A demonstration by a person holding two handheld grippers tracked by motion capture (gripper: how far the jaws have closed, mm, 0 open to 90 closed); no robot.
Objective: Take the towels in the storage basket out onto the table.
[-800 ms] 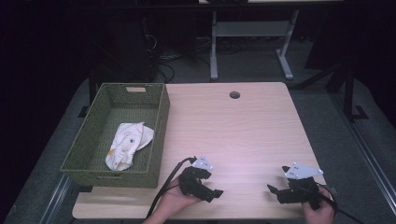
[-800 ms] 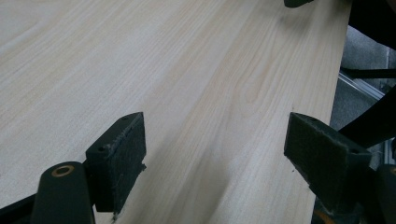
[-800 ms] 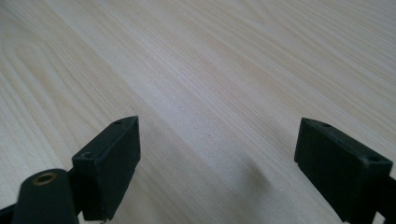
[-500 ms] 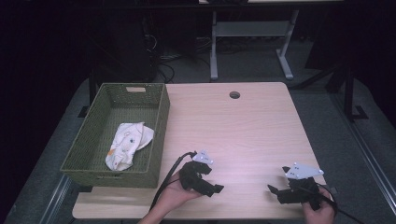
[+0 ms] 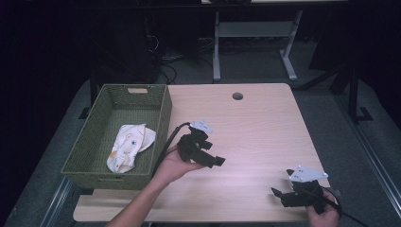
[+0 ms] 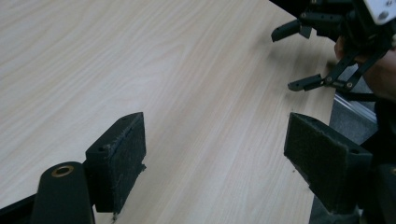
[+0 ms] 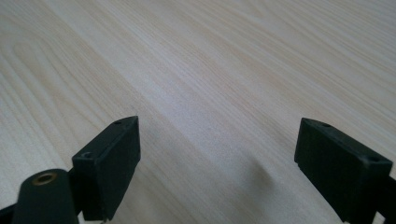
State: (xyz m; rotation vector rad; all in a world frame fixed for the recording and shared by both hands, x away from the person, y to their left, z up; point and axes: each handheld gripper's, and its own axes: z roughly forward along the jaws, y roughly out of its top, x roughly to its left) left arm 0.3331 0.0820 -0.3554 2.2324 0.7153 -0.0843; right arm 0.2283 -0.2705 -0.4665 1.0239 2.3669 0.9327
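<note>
A white cloth (image 5: pixel 126 145) lies inside the green basket (image 5: pixel 163 111) at nine o'clock, seemingly already put away. The left gripper (image 5: pixel 213 161) hovers mid-table, jaws wide, empty. At five o'clock, the right gripper (image 5: pixel 280 195) gapes empty too.

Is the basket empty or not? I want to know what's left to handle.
Not empty. One crumpled white cloth lies inside the green basket, towards its near end; the rest of its floor shows bare.
</note>
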